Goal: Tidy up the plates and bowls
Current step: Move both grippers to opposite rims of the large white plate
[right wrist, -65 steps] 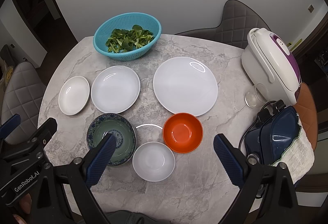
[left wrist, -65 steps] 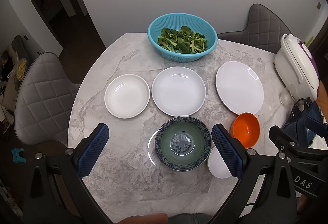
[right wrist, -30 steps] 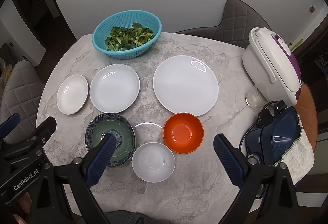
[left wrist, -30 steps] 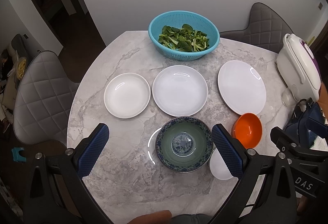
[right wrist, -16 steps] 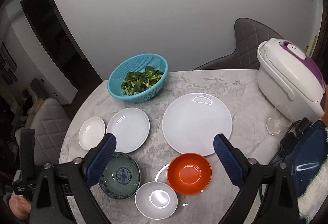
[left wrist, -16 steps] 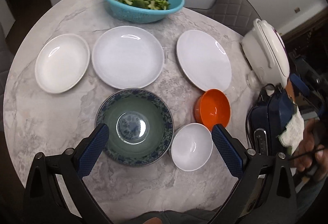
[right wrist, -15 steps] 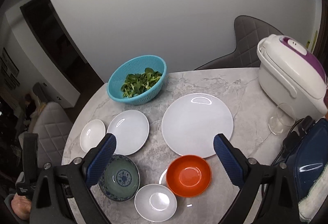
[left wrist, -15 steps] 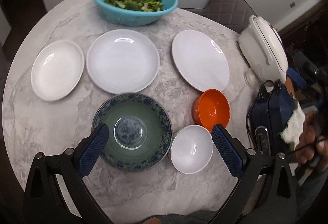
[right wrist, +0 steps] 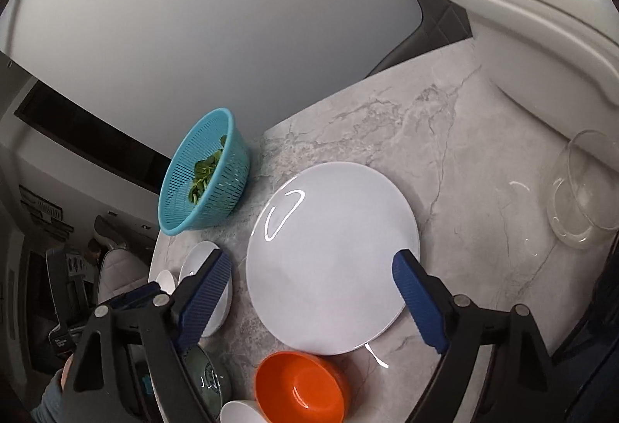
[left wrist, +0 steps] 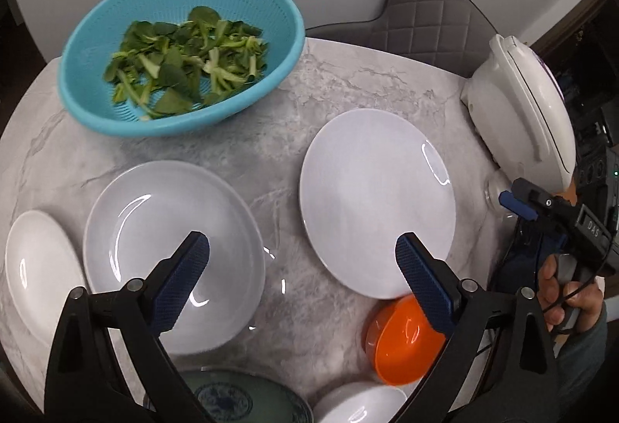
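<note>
Right gripper (right wrist: 311, 293), fingers released and lately narrowing, straddles the large plate (right wrist: 332, 256) at frame centre; the thin glossy rim may slip, striking the orange bowl (right wrist: 300, 388).

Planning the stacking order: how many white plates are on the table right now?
3. The large flat plate sits on the right near the rice cooker, the medium plate is in the middle, and the small plate is at the left edge, partly cut off.
</note>
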Available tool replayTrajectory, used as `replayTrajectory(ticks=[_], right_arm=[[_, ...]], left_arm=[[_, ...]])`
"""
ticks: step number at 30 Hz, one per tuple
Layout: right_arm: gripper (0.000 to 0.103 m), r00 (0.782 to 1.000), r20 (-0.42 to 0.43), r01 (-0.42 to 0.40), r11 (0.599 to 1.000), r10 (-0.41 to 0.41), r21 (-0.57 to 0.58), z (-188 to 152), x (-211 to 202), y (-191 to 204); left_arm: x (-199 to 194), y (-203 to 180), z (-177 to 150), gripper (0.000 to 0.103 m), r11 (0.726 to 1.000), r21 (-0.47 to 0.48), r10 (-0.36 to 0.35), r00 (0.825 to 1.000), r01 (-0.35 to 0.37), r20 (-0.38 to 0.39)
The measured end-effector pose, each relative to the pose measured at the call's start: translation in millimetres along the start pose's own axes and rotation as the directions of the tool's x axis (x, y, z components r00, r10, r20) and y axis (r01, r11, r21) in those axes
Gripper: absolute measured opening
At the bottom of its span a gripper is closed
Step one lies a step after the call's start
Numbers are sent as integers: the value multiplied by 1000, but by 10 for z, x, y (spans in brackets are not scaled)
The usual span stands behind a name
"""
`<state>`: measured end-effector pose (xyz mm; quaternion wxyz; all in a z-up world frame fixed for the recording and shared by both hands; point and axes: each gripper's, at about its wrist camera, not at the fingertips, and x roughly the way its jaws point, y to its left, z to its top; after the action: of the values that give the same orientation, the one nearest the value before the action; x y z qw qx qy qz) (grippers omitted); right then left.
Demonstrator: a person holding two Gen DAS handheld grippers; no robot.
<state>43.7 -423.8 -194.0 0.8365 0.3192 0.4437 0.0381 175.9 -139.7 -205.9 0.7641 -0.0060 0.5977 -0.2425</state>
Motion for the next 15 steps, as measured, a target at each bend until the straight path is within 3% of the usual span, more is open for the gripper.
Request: replayTrajectory(ticks=[4,5,8,11,15], right_arm=[[81,998,-55,2,998,2,70,-17,284,-248],[80,998,-63,12,997,-7,79,-36,337,-289],[76,995,-93,35,995,-27,91,-101,466,-416],[69,992,-116,68,992,-56,103,-151,520,-508],[65,994,-100,51,986,-36,156,-174,491,-659]], left_arm=[[487,-33,294,81,993,95,-57,995,65,-84],[590,-39,345,71,991,115,-53,994,64,-101],[870,24,451,60,990,106,-72,985,89,-159],[1037,79,538,59,991,91,-78,981,96,-178],[1243,40,593,59,988,113,-78,974,103,-212]])
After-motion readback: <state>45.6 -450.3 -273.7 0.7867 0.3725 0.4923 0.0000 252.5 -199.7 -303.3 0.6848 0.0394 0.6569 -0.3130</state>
